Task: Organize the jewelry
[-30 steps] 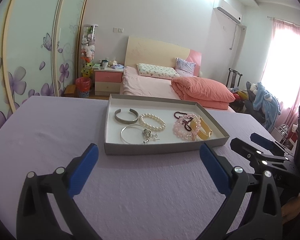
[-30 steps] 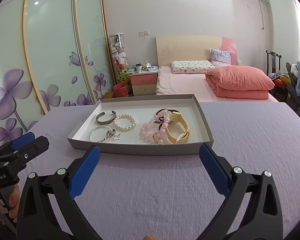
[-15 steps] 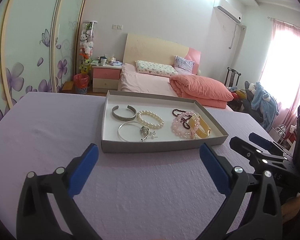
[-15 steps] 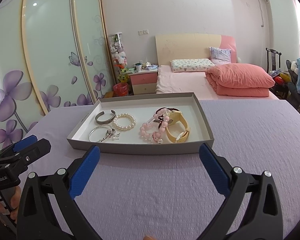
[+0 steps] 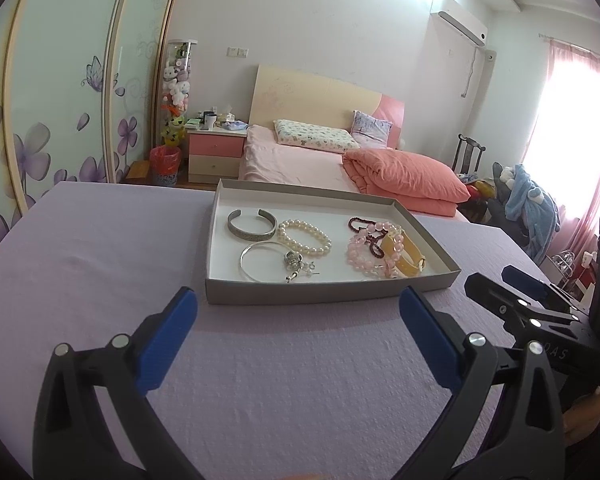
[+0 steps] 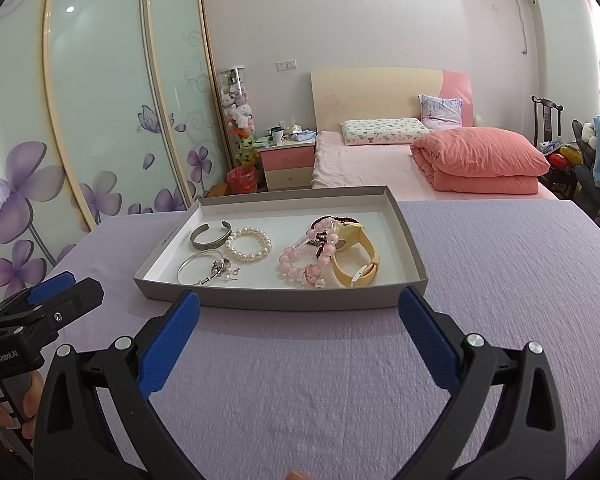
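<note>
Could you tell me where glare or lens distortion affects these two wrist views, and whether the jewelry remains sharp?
Left wrist view: the window is blown out white, and the wardrobe doors bow from fisheye. Right wrist view: glare only at the far right edge, same bowing. The tray and pearl bracelet stay sharp in both.

Cuff left of pearl bracelet in tray on table.
</note>
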